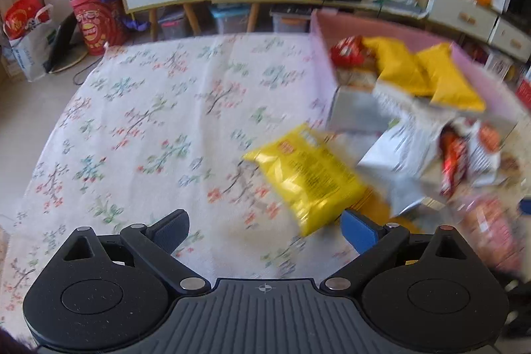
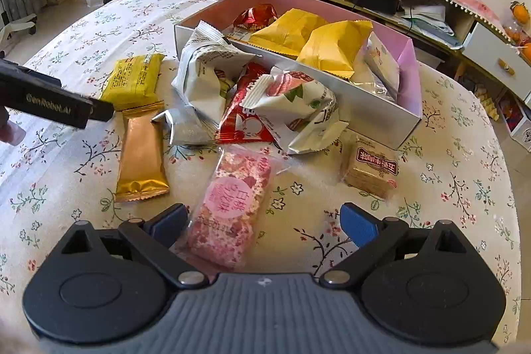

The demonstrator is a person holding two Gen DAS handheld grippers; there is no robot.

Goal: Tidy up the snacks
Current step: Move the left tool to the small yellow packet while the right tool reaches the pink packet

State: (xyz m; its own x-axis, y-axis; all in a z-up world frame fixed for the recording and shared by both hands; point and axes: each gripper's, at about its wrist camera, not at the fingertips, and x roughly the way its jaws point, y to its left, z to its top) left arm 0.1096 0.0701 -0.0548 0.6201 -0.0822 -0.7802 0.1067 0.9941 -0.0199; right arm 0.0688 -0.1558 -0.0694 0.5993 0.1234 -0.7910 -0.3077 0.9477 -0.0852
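Both grippers, left (image 1: 265,229) and right (image 2: 262,226), are spread wide and empty; the pink snack bar (image 2: 229,204) is framed between the right fingers, near the box (image 2: 365,95)

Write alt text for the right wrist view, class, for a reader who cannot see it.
The right gripper, jaws open, hovers over a pink snack packet on a floral tablecloth. Beyond lie more loose snacks, including a gold bar wrapper, and an open box holding yellow packets. The left gripper enters from the left.
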